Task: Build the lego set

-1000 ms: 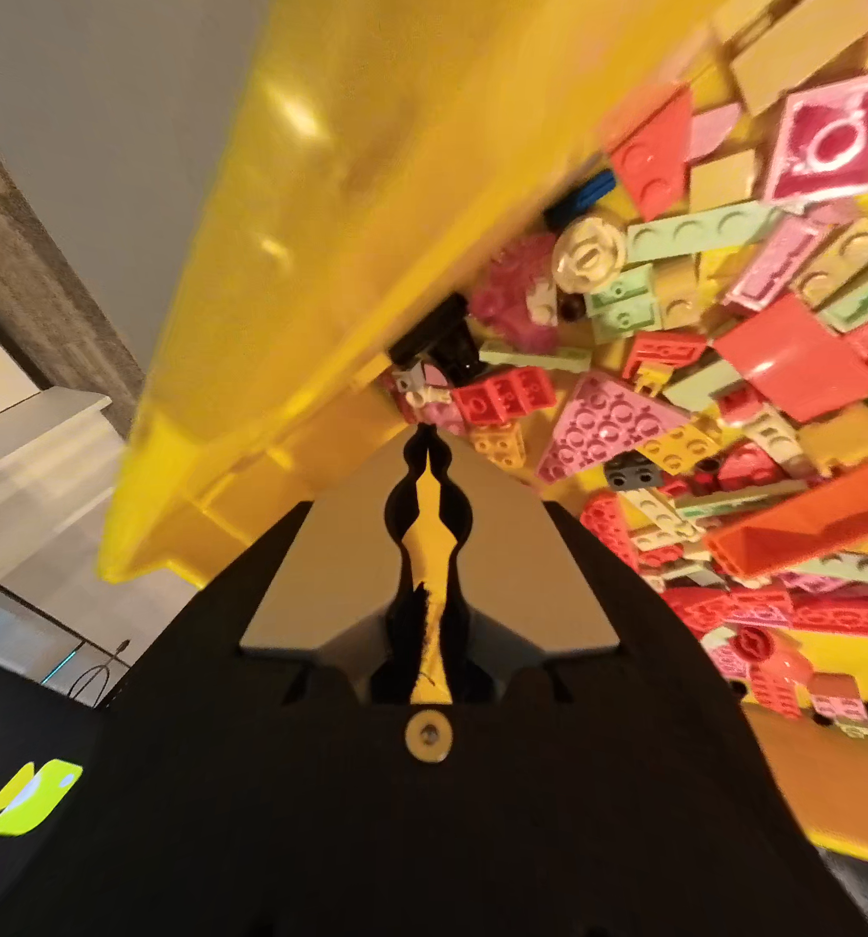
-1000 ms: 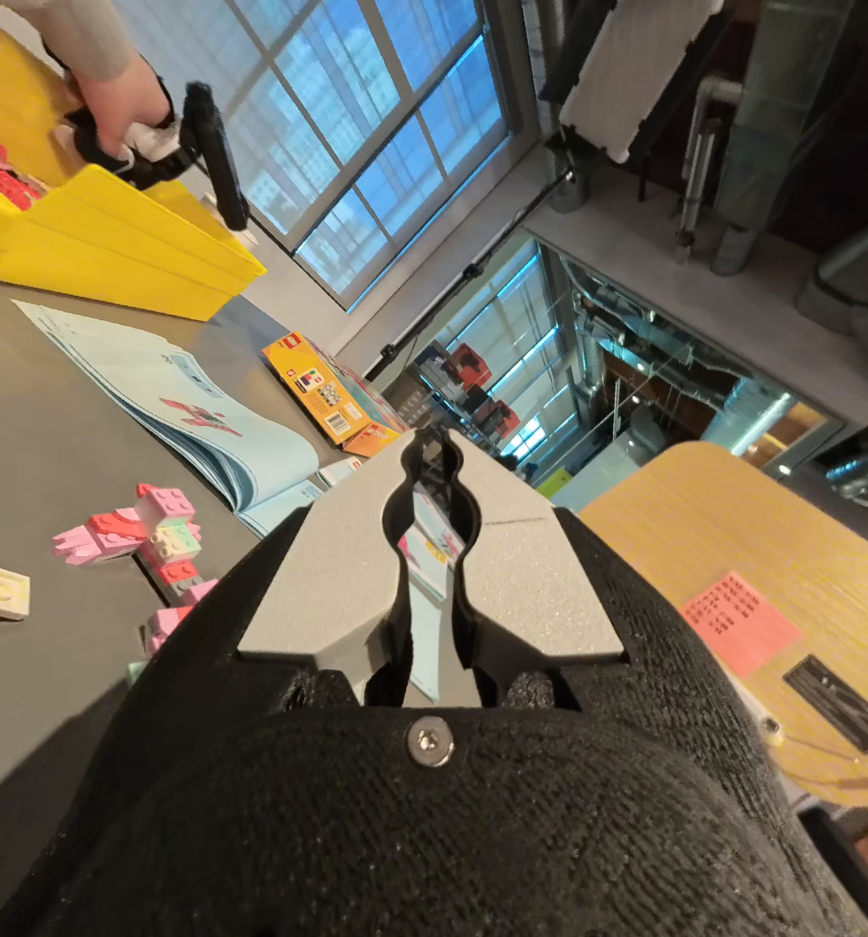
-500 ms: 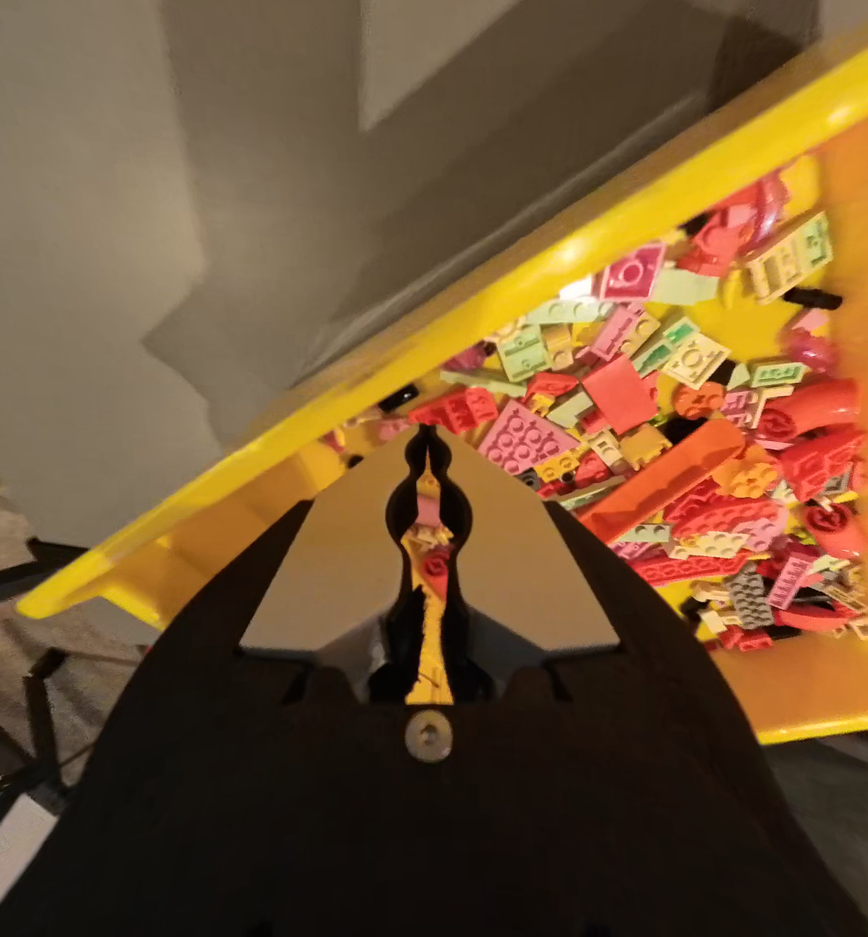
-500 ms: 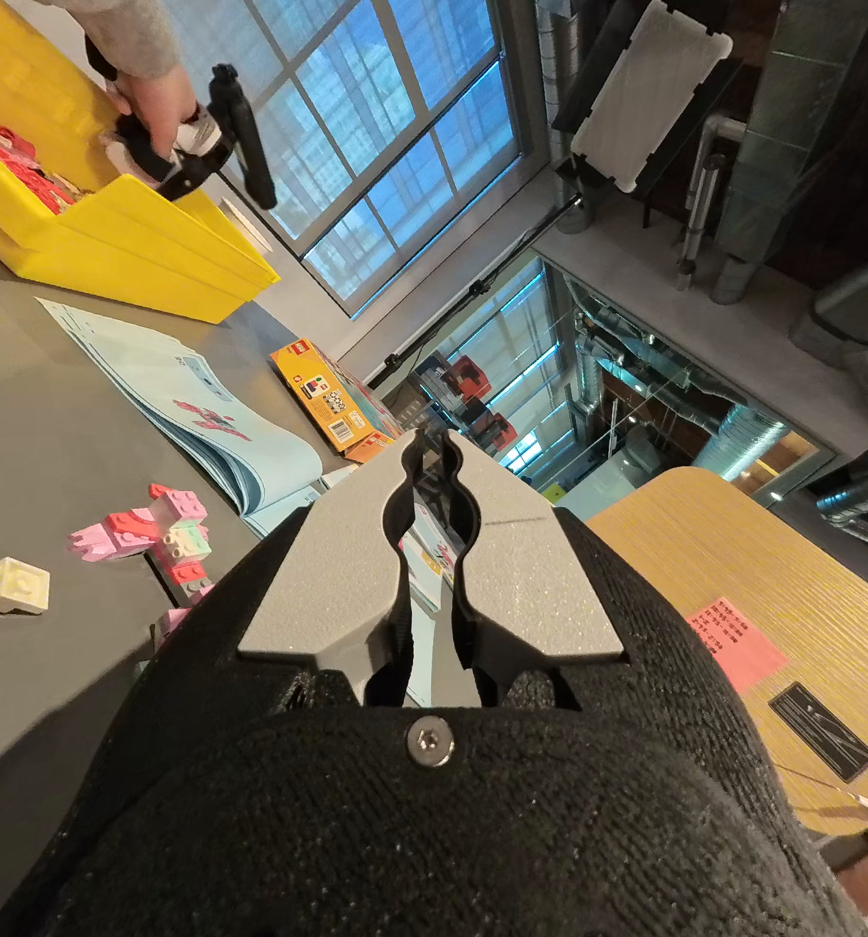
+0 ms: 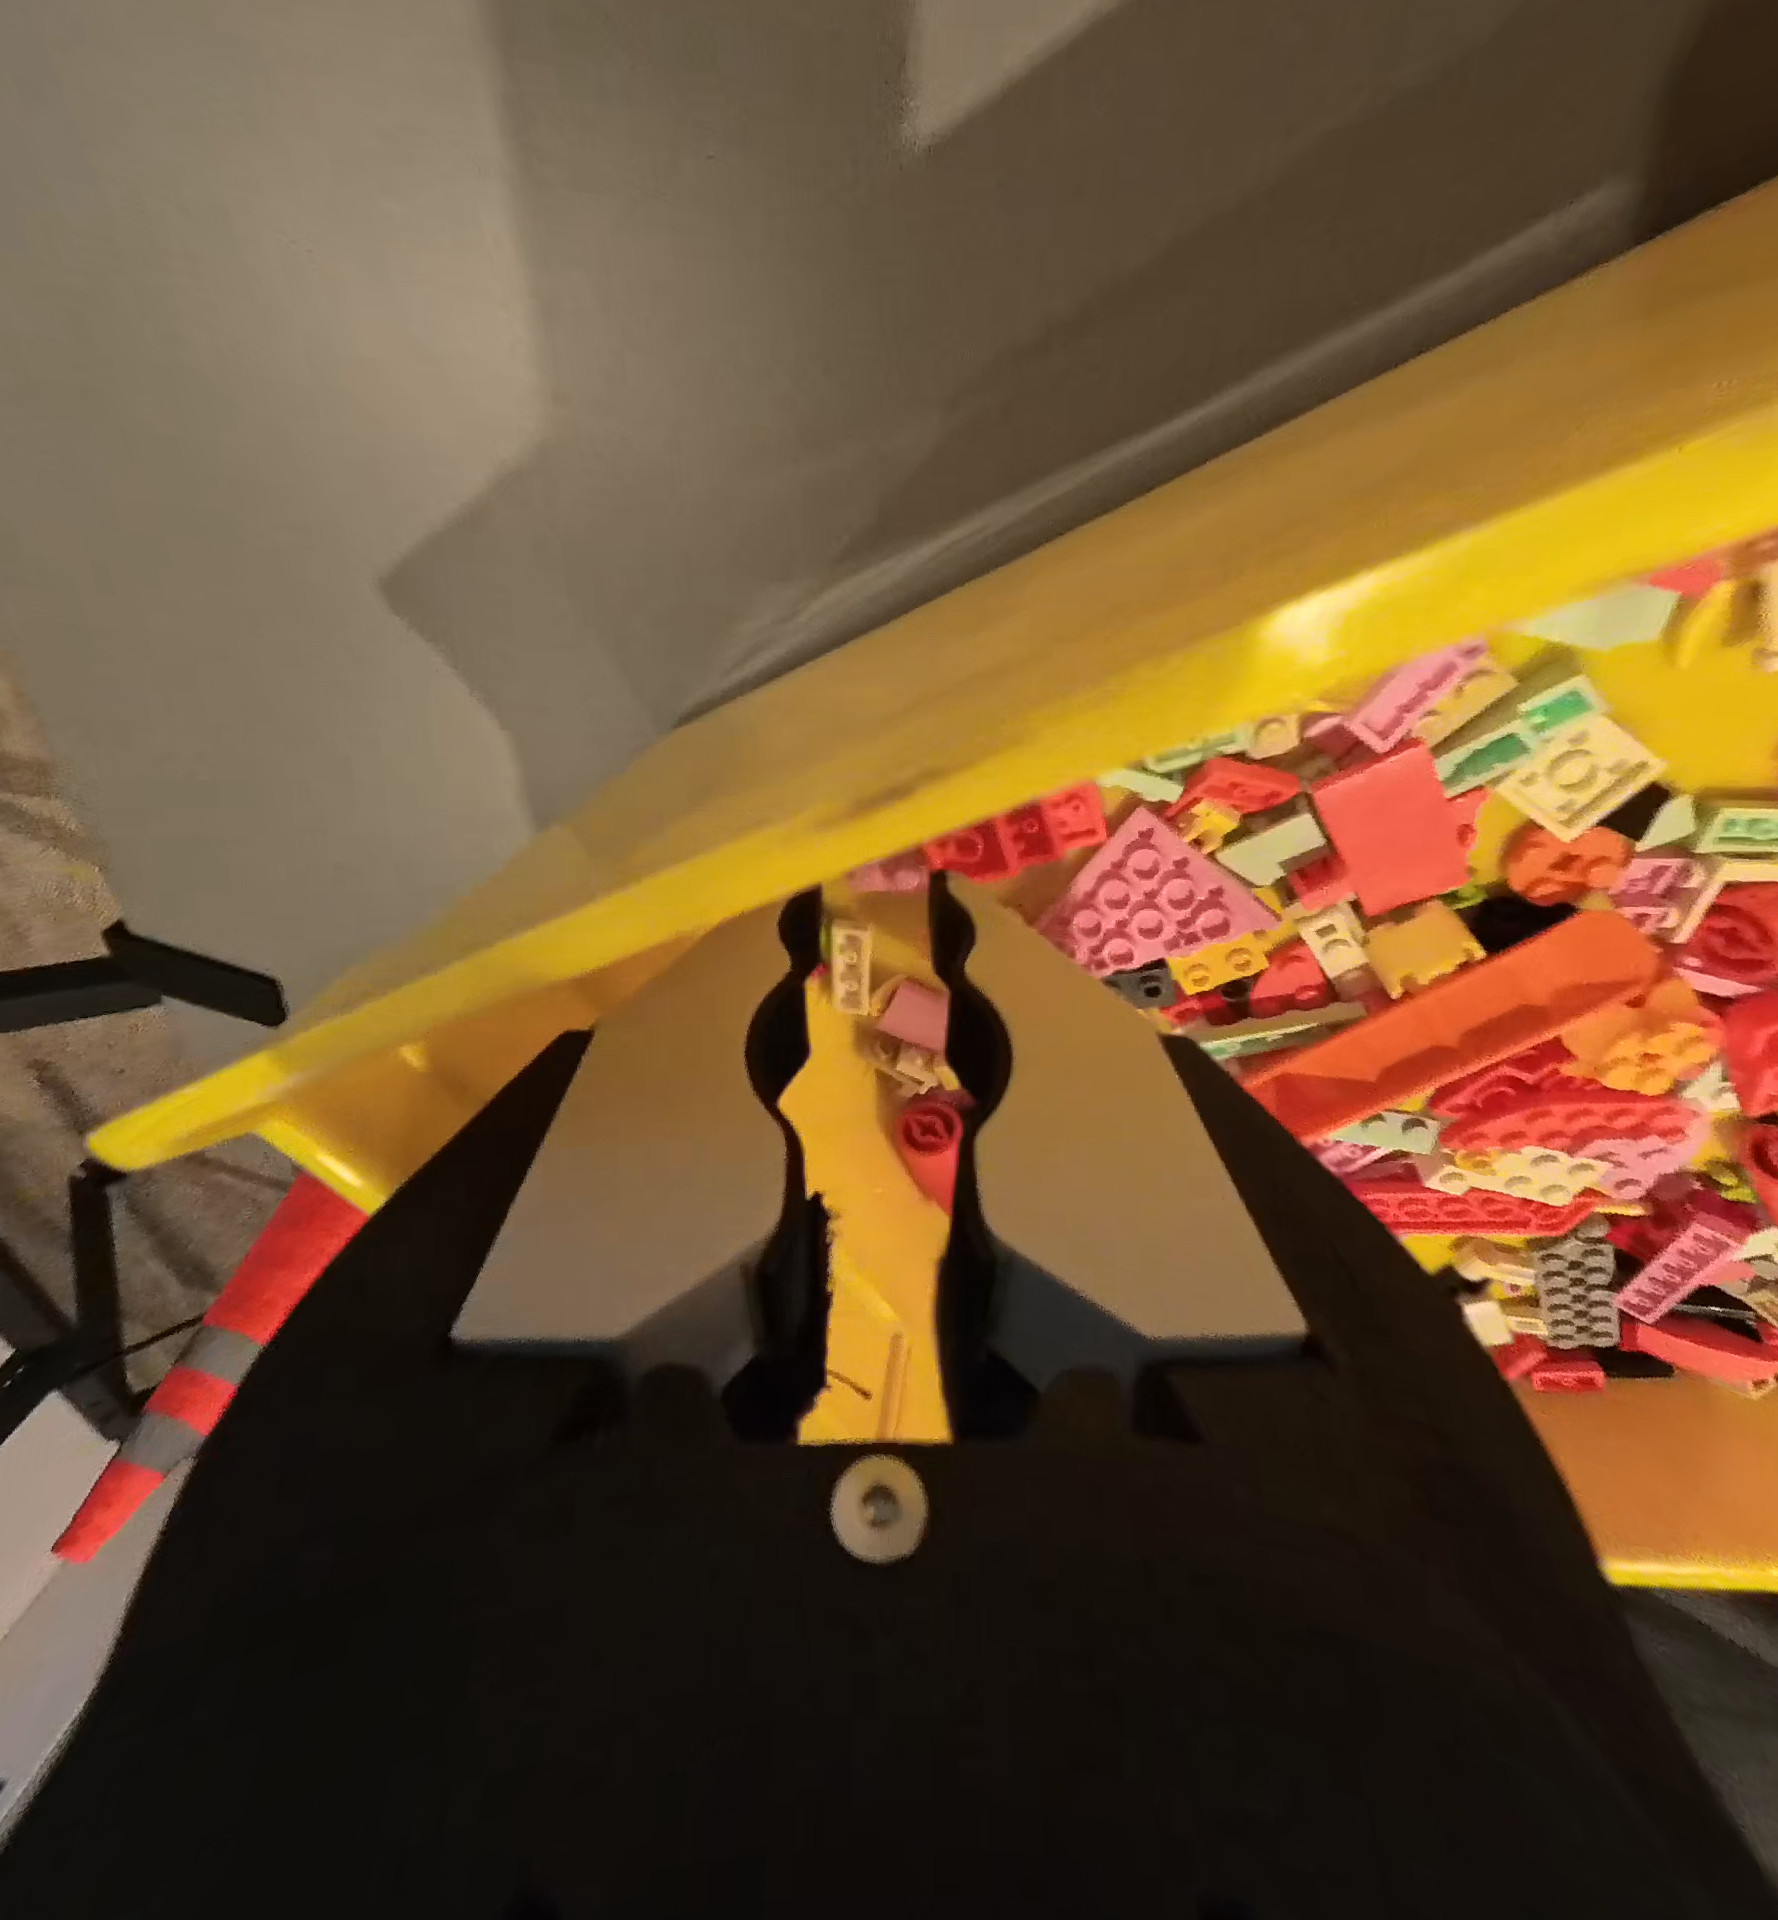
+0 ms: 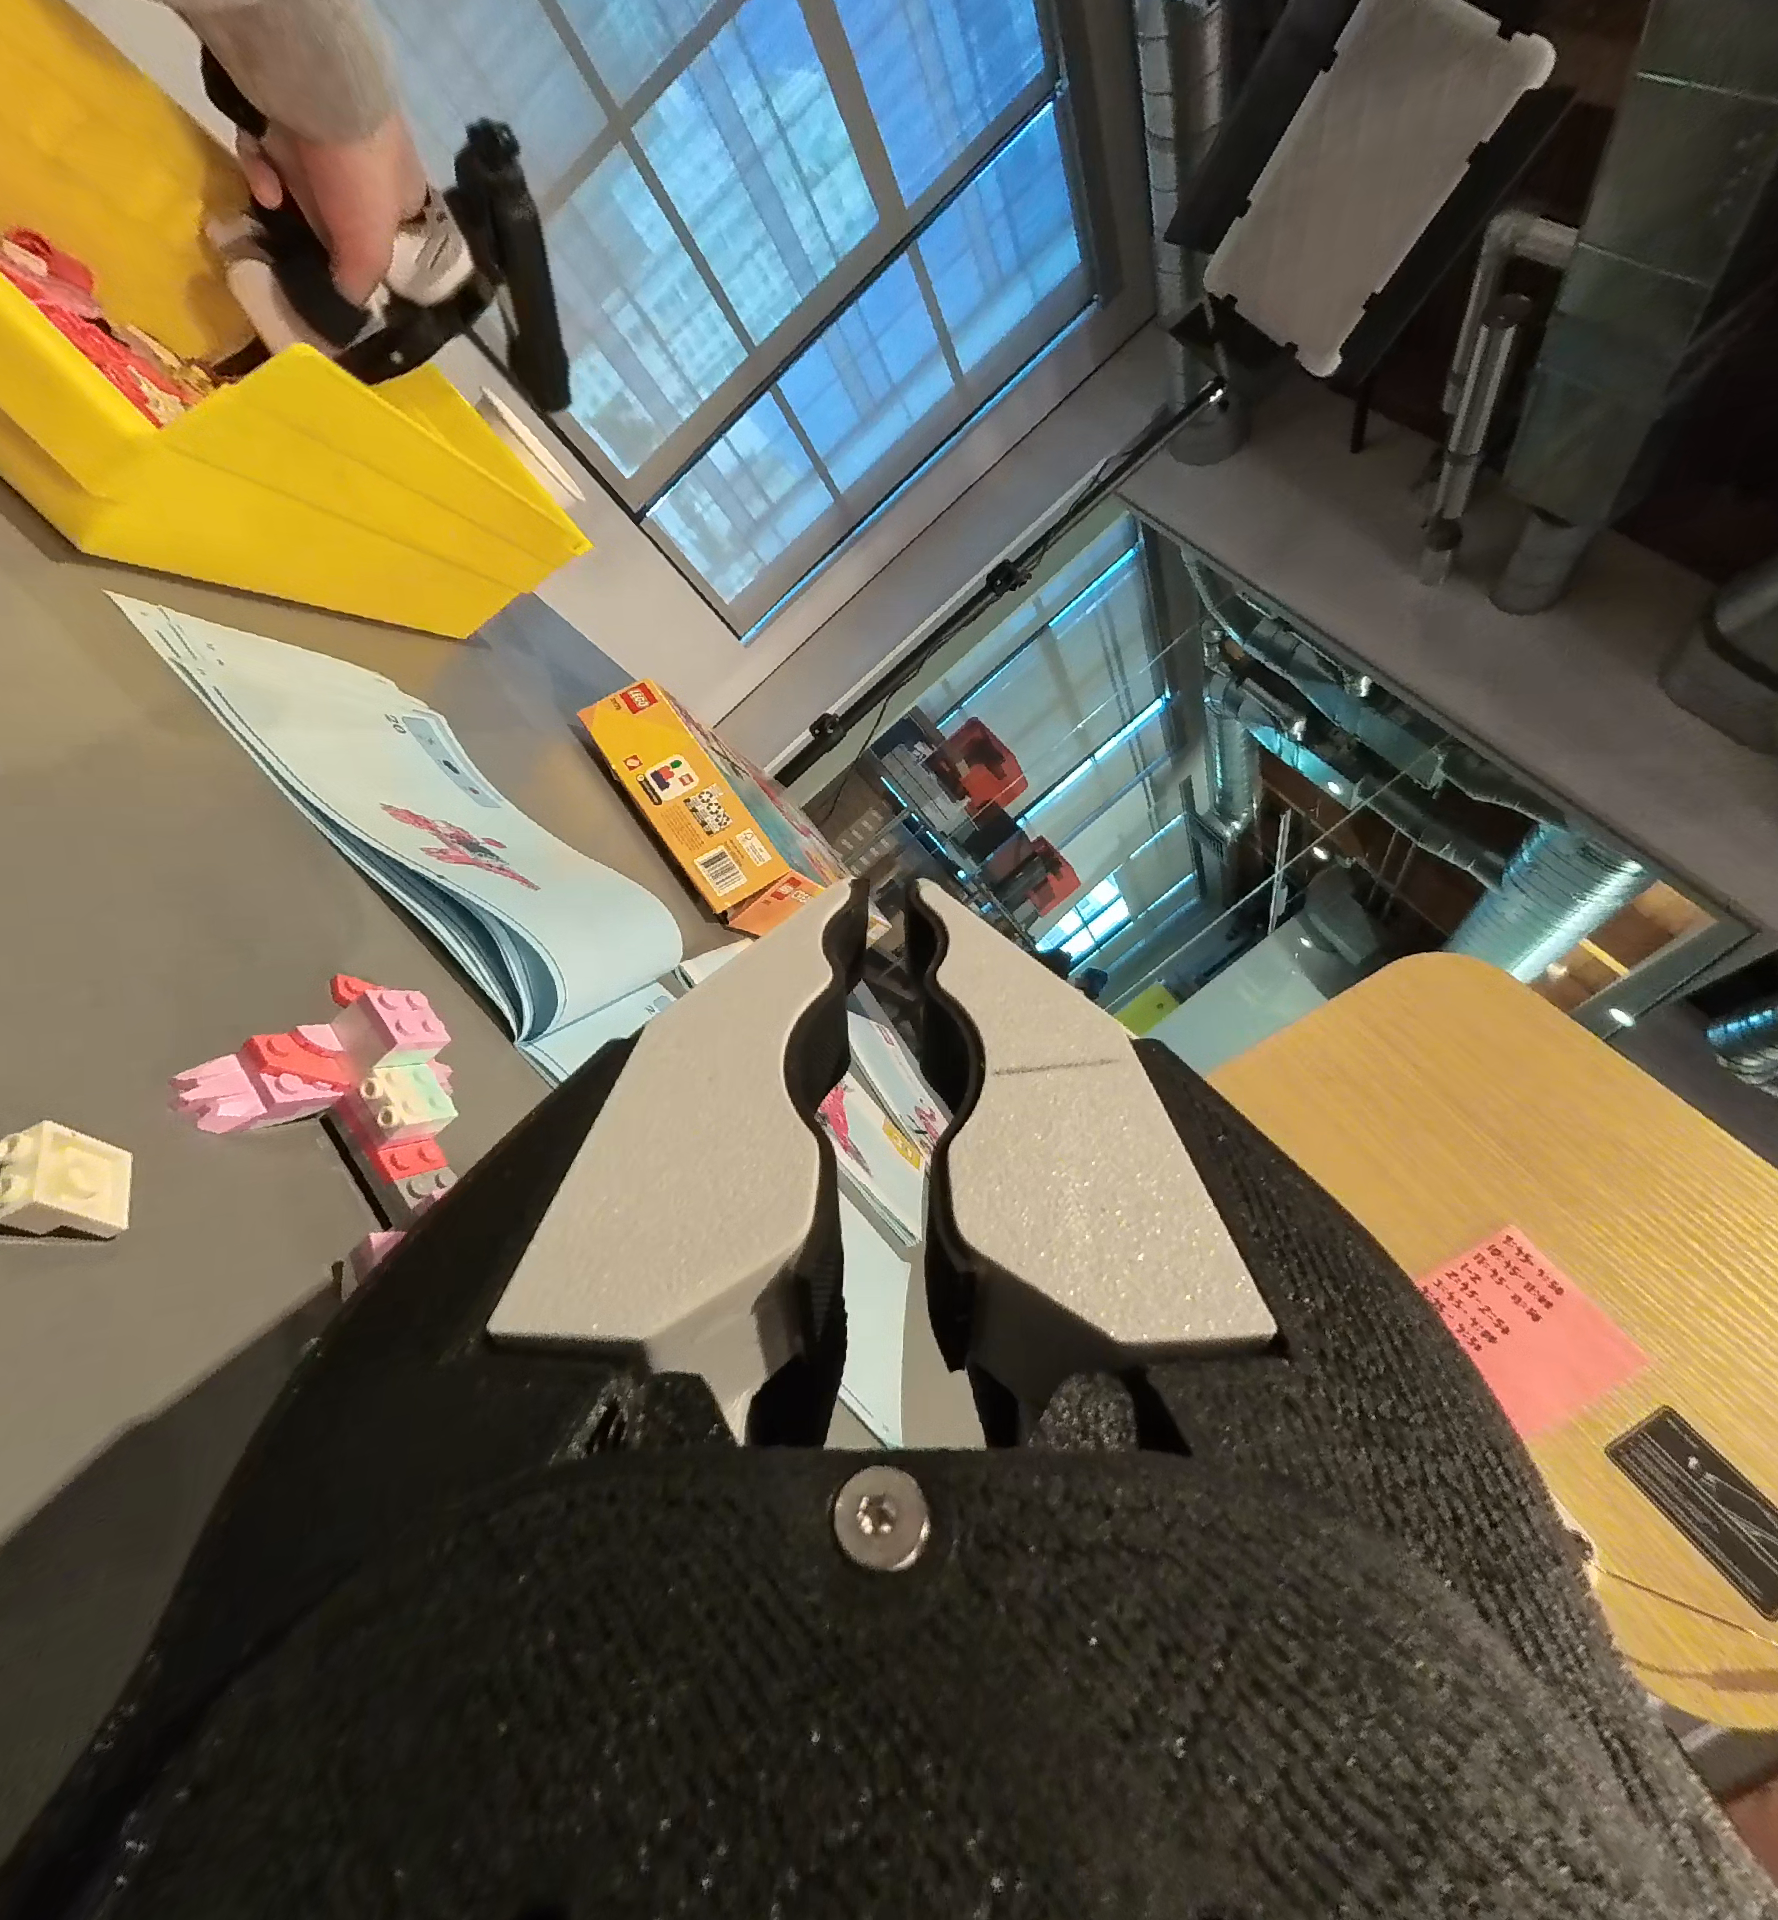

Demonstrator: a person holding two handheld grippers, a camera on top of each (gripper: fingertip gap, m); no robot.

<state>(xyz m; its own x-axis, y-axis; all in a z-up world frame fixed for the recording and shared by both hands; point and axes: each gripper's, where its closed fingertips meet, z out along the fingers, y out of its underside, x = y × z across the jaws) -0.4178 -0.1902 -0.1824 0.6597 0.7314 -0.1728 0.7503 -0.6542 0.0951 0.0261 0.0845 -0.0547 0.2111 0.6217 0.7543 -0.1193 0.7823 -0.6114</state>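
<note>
In the left wrist view my left gripper (image 5: 877,889) is open and empty, its tips just inside the near corner of the yellow bin (image 5: 864,769). The bin holds a pile of loose bricks (image 5: 1487,987), among them a pink wedge plate (image 5: 1155,914) and a long orange piece (image 5: 1467,1018). A small red round piece (image 5: 932,1138) shows between the fingers. In the right wrist view my right gripper (image 6: 887,889) is slightly open and empty, above the grey table. A partly built pink model (image 6: 345,1081) and a white brick (image 6: 59,1179) lie to its left.
An open light-blue instruction booklet (image 6: 428,821) and an orange box (image 6: 698,810) lie beyond the model. The yellow bin (image 6: 293,478) stands at the far left, with a hand holding the left gripper (image 6: 345,301) over it. A wooden table (image 6: 1487,1195) is at right. The gap from one gripper's tips to the other's is roughly 55 centimetres.
My left gripper has pulled back from deep in the bin to its corner and its jaws have opened. My right gripper's jaws have parted slightly.
</note>
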